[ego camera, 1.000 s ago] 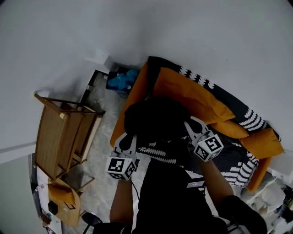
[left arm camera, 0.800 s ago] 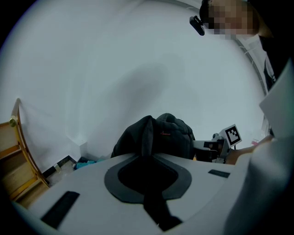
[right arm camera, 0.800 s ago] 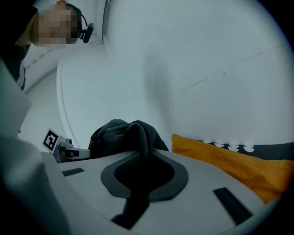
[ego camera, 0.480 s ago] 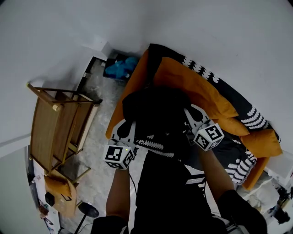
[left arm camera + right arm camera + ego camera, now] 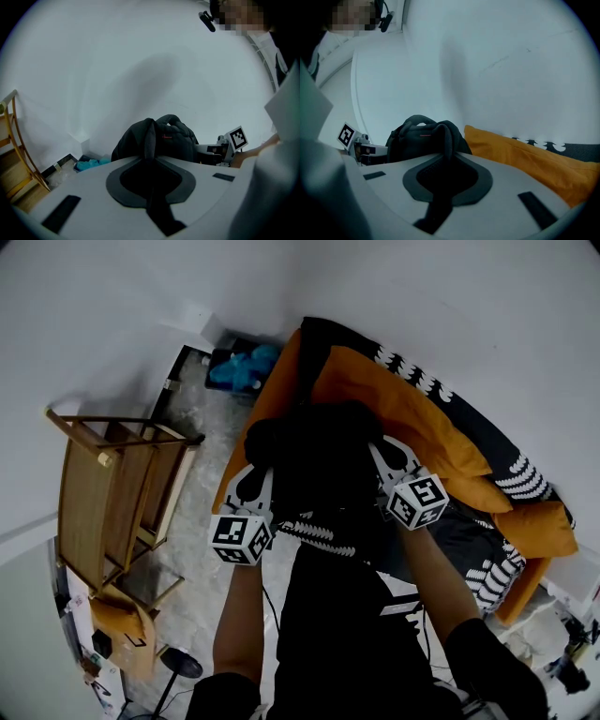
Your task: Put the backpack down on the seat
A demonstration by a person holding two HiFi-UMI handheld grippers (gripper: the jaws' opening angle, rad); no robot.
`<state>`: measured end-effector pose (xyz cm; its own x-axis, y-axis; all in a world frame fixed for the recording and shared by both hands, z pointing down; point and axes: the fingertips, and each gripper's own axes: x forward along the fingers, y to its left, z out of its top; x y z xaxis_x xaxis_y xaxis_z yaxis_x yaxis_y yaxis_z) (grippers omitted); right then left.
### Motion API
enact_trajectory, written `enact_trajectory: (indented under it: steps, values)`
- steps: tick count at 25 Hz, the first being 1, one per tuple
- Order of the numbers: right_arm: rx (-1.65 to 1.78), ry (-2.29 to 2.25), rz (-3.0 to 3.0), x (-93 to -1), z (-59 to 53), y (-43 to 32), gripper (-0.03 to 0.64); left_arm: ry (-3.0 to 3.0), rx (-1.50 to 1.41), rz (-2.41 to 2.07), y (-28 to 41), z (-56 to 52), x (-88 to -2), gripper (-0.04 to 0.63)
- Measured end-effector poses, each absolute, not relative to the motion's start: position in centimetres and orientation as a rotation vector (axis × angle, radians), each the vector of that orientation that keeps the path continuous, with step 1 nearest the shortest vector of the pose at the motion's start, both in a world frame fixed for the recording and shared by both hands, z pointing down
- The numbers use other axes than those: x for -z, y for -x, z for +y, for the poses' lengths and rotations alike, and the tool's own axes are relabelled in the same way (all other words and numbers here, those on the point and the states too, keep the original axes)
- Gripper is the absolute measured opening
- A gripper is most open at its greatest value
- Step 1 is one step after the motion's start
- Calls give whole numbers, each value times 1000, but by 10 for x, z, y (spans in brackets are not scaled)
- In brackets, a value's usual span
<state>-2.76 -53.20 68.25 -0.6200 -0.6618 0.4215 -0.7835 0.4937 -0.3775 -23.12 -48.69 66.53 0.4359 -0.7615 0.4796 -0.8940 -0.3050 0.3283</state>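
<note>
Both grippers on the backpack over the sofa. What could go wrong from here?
1. The left gripper and right gripper each pinch only a narrow strap of the backpack; either could slip.
2. The backpack hangs near the sofa's end; released there, it may tip to the floor.

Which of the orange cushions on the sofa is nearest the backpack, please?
The big long cushion, right beside the backpack; the smaller ones lie farther right.
</note>
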Motion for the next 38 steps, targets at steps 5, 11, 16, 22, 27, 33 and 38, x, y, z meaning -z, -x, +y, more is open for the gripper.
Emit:
enact_trajectory:
  steps: [5, 11, 16, 22, 27, 33, 38]
  values:
    - [-820, -1251, -2453, -705, -545, 28, 49, -2097, -330, -1371, 233, -499, -686, 38]
    - [-804, -1254, -2410, -723, -559, 30, 49, -2064, -357, -1378, 236, -513, -704, 38]
    - [-787, -1263, -2374, -734, -565, 32, 49, -2034, -400, -1410, 241, -520, -716, 39]
    - [-730, -1275, -2323, -746, -575, 36, 49, -1983, -439, -1471, 247, -529, -729, 40]
    - [-707, -1271, -2287, -756, -581, 38, 50, -1933, -453, -1504, 249, -535, -740, 41]
    - [-697, -1265, -2273, -762, -585, 37, 51, -1895, -490, -1501, 247, -541, -749, 41]
    - [-713, -1249, -2274, -762, -580, 39, 51, -1898, -479, -1498, 250, -536, -749, 43]
